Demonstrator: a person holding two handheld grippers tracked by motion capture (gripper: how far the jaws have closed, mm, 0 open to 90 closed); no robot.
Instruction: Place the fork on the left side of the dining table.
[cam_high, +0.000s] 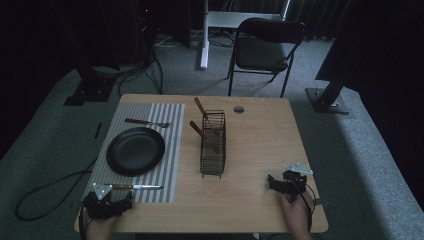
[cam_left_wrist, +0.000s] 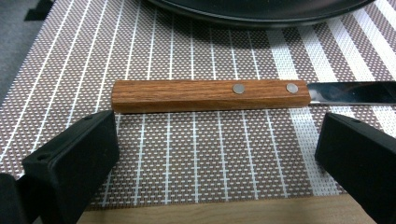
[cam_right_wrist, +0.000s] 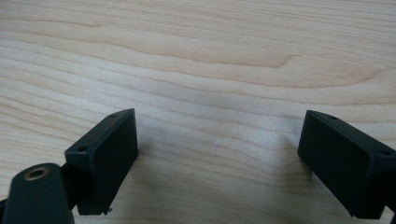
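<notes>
Left gripper view shows the left gripper (cam_left_wrist: 219, 154) gaping wide just short of the knife (cam_left_wrist: 210, 95) on the striped placemat (cam_left_wrist: 187, 154), where closing early could miss the flat handle, while the right gripper (cam_right_wrist: 217, 158) gapes empty.

One plate (cam_high: 135, 150), one knife (cam_high: 134, 187), one fork (cam_high: 147, 122), one basket (cam_high: 213, 144) (two utensils (cam_high: 201, 108) inside)

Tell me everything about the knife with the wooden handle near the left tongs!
The knife lies flat on the striped placemat, just beyond the open left tongs, which are not touching it. Its handle looks like reddish-brown wood, straight-sided, with two round metal rivets near the blade end. The blade is shiny metal and runs off to the right. In the high view the knife sits near the mat's front edge, in front of the black plate.
</notes>
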